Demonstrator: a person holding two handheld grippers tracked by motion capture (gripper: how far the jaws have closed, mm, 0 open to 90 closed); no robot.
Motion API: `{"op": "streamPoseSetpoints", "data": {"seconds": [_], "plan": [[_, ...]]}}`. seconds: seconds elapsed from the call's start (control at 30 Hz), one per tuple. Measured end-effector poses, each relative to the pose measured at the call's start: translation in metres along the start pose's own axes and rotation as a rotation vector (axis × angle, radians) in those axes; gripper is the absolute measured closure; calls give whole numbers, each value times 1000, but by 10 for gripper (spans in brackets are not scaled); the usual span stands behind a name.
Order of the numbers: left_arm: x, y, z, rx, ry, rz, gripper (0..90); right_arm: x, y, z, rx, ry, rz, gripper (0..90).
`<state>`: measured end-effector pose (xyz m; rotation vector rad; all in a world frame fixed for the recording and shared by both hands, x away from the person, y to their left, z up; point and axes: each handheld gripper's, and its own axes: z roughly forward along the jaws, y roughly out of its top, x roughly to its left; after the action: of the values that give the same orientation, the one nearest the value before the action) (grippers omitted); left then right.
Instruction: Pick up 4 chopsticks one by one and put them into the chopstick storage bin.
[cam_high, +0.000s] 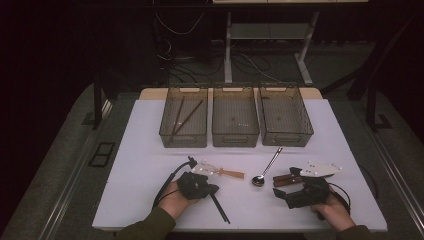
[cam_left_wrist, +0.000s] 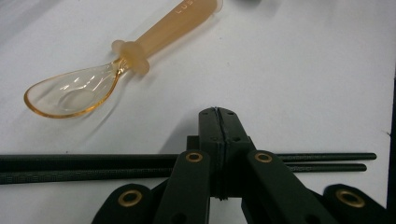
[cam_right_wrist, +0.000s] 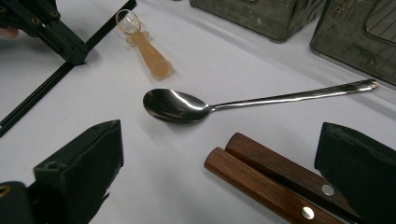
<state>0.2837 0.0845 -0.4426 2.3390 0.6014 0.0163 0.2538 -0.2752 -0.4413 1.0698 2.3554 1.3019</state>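
Note:
My left gripper (cam_left_wrist: 218, 114) is shut, its two pads pressed flat together. A pair of black chopsticks (cam_left_wrist: 84, 168) lies crosswise on the white table behind the jaws, not between them. Just beyond lies a clear amber plastic spoon (cam_left_wrist: 135, 46). In the high view the left gripper (cam_high: 215, 189) sits at front centre with the chopsticks (cam_high: 221, 209) running toward the front edge. My right gripper (cam_right_wrist: 219, 144) is open, one jaw on each side of two riveted wooden handles (cam_right_wrist: 271, 177). A steel spoon (cam_right_wrist: 177, 107) lies ahead of it.
Three grey see-through bins stand in a row at the back: the left bin (cam_high: 182, 140) holds two brown sticks, then come the middle bin (cam_high: 235, 139) and the right bin (cam_high: 287, 139). The table's front edge (cam_high: 240, 229) runs close to both hands.

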Motion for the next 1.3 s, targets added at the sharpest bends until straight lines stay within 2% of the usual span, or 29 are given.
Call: {"op": "streamPoseSetpoints", "data": {"seconds": [0.23,0.63,0.83,0.9,1.0,1.07,1.2,1.3], "plan": [[-1,-3,-4,10,6,8,885,0,0,0,0,0,0,15],[-1,-13,-14,20,22,-5,884,0,0,0,0,-1,1,15],[1,-15,-19,5,31,-19,853,0,0,0,-1,0,-1,15],[2,-14,-22,-16,40,-27,836,0,0,0,0,0,1,15],[7,-14,-34,-48,70,-47,844,0,0,-1,0,-1,4,15],[14,-16,-42,-58,111,-60,862,0,0,0,1,-1,2,15],[37,-22,-56,-62,224,-108,885,0,0,1,-1,2,-2,15],[58,-26,-59,-57,309,-152,886,0,0,1,2,-1,-1,15]]}}
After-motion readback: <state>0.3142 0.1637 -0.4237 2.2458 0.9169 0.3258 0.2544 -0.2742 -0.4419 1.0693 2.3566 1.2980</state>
